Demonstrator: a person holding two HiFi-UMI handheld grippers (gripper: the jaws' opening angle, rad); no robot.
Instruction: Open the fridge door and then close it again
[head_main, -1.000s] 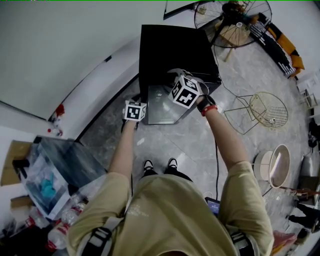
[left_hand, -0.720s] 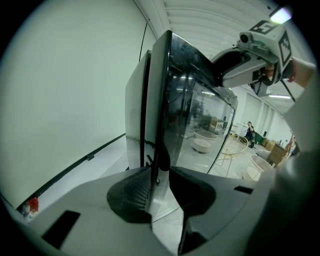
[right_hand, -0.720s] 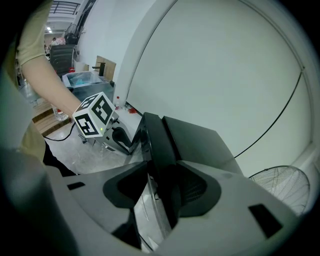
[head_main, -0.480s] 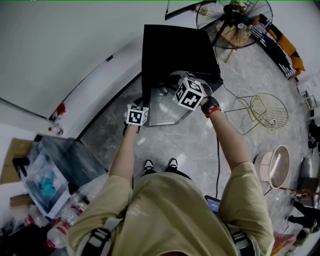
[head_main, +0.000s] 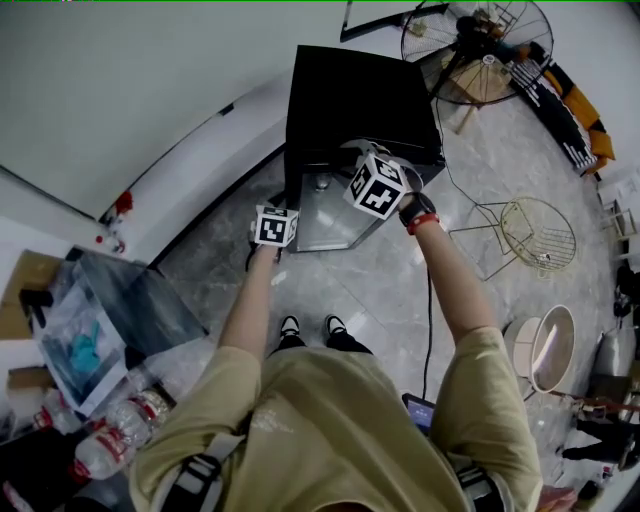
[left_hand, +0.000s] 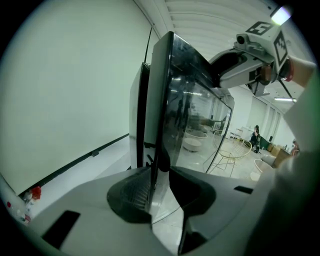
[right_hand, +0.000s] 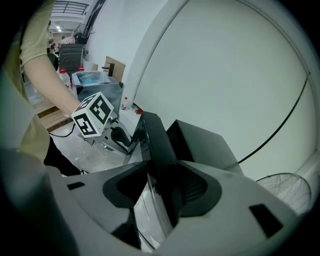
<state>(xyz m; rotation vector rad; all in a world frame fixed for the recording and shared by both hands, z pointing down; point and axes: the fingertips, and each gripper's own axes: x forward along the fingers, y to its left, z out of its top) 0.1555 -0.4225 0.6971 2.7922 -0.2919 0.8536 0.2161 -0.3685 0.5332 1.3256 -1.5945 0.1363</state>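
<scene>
Marble floor (head_main: 385, 275), black fridge (head_main: 355, 100) at upper centre: fridge door (head_main: 325, 215) stood swung open, left gripper (left_hand: 159, 182) fingers clamped on its side edge, right gripper (right_hand: 160, 187) fingers on its top edge; opening judged done, closing left to do.

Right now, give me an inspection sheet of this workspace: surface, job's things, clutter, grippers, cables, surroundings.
Surface: grey marbled floor; the fridge stands on it by a white wall.
Job's things: black fridge, its glass door swung partly open.
Clutter: plastic bottles and a clear box on the floor at the person's left.
Grippers: left gripper clamped on the door's upright edge; right gripper clamped on the door's top edge.
Cables: a black cable runs across the floor beside the right arm.
Surroundings: standing fan, wire chair, round white chair.
</scene>
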